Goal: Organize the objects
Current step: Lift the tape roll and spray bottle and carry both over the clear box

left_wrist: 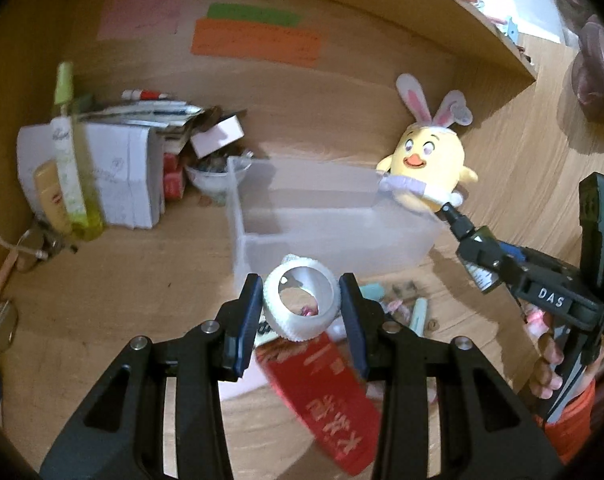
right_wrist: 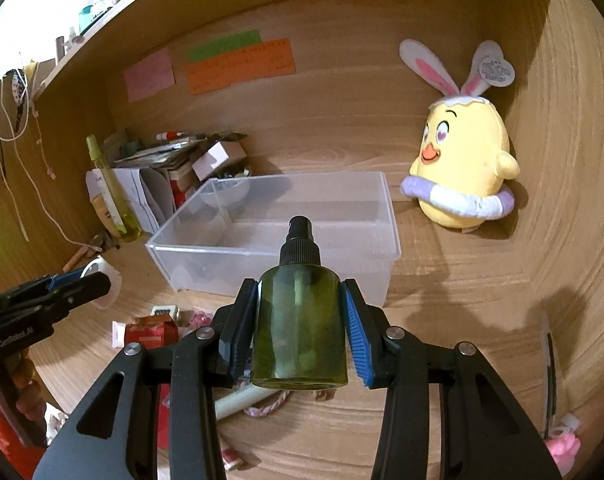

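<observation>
A white tape roll was held between the blue pads of the left gripper, jaws closed on its ribbed rim, roll tilted so its hole faced the cam. The roll was carried in the air just in front of the clear plastic bin, the landmark here. In the right wrist view, a green spray bottle w/ black pump top was clamped by the right gripper, both pads pressed to its sides, bottle upright, nozzle pointed toward the bin. It was also held above the desk, just in front of the bin's near wall. The bin's inside looked bare, as far as could be made out through the frosted walls. A yellow chick plush w/ bunny ears was seen to the right of the bin, near it, by the cubby's side wall. To the left of the bin, a heap of papers & boxes plus a tall yellow-green bottle was seen. In front of the bin, a red packet & small clutter lay on the desk under the grippers.
</observation>
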The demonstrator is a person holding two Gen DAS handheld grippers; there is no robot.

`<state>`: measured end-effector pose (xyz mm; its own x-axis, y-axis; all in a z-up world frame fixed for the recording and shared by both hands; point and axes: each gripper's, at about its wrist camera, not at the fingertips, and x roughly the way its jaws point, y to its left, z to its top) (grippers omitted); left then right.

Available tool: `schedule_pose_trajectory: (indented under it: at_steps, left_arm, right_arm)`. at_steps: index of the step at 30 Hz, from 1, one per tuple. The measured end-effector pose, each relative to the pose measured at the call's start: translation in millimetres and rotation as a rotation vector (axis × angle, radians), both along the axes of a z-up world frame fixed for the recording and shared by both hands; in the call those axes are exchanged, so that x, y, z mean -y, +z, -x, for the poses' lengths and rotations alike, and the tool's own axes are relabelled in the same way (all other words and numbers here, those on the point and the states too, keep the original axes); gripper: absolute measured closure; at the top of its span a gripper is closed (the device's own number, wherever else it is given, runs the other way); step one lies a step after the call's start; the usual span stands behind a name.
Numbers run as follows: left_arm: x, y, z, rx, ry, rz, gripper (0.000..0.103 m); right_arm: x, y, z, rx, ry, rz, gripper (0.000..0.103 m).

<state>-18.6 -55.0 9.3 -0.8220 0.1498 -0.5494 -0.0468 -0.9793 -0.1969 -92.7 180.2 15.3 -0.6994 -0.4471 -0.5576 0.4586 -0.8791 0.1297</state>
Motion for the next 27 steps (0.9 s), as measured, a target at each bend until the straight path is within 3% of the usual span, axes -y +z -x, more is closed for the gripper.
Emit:
schedule_pose_trajectory:
  at_steps: [7, 14, 27]
  left_arm:
    - [-7.7, 15.9, 20.0, -0.033, -0.018, 0.015, 0.064]
    - [-7.7, 22.7, 43.2, -0.025, -0.034, -0.014, 0.064]
    - [-2.5, 31.1, 76.4, -0.022, -0.006, 0.000, 0.064]
  right_arm:
    - [2.6, 13.0, 10.4, -0.039, -0.001, 0.014, 0.065]
    - [5.4, 25.7, 20.0, -0.075, 0.000, 0.027, 0.065]
    - [26.5, 42.9, 42.5, -0.132, 0.023, -0.011, 0.065]
